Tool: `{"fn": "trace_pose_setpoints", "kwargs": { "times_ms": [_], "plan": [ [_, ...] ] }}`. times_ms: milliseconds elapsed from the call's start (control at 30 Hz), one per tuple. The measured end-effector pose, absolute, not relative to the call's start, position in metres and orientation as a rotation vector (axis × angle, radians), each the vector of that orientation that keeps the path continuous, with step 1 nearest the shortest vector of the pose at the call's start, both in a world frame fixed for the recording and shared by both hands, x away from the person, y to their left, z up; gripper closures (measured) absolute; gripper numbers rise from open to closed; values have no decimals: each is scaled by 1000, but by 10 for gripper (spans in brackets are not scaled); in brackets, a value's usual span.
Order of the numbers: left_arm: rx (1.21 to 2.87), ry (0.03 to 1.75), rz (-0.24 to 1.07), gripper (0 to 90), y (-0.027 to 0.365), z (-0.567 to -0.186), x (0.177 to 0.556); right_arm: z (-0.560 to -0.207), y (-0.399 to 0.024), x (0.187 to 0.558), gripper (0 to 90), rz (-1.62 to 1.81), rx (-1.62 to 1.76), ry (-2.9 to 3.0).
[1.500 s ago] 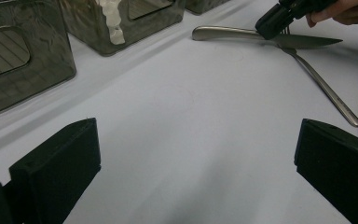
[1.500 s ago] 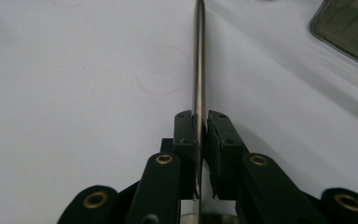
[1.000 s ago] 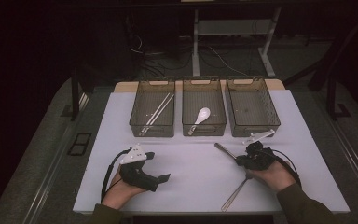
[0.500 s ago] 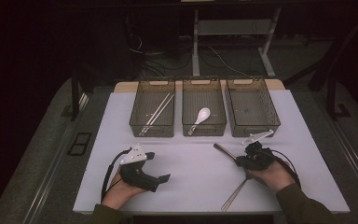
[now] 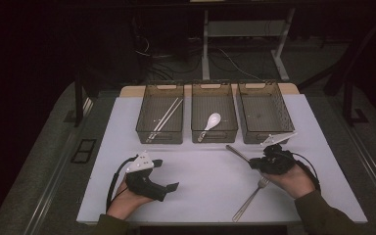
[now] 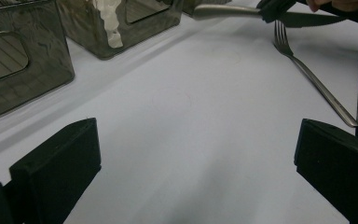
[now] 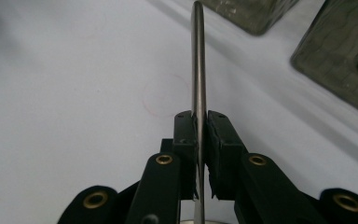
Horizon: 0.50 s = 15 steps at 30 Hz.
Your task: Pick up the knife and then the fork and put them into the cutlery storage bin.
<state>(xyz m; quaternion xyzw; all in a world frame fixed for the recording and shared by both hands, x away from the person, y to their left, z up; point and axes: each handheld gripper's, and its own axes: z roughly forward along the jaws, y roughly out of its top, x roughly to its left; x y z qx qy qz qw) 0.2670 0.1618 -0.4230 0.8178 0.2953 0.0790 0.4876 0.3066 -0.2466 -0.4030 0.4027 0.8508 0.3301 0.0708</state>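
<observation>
My right gripper [image 7: 199,126] is shut on a slim metal knife [image 7: 197,56], whose handle runs straight ahead from the pads. In the high view this right gripper [image 5: 255,164] sits at the mat's right, and the knife [image 5: 237,153] pokes up and left toward the bins. A metal fork [image 5: 249,198] lies loose on the mat just below that hand. The left gripper view shows the fork [image 6: 317,84] and the held knife [image 6: 223,11] ahead. My left gripper [image 5: 159,176] rests at the front left, open, with nothing between its jaws [image 6: 196,154].
Three clear grey bins stand in a row at the back of the white mat [image 5: 200,181]. The left bin [image 5: 142,125] holds chopsticks [image 5: 166,116], the middle bin [image 5: 214,137] a white spoon [image 5: 211,121], and the right bin [image 5: 264,112] looks empty. Dark floor surrounds the table.
The right hand has shifted very slightly with the knife still gripped. The left hand and the fork have stayed put.
</observation>
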Motion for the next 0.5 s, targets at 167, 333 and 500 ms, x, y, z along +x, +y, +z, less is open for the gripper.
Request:
{"fn": "trace_pose_setpoints", "kwargs": {
  "times_ms": [167, 333, 500],
  "plan": [
    [1989, 726, 193, 0, 162, -424, 268, -387, -253, 310, 824, 1047, 1192, 2538],
    [1988, 735, 200, 0, 162, -424, 268, -372, -261, 316, 824, 1083, 1189, 2496],
    [2004, 729, 193, 0, 160, -425, 267, -359, -268, 328, 824, 1086, 1194, 2460]
  ]
}}
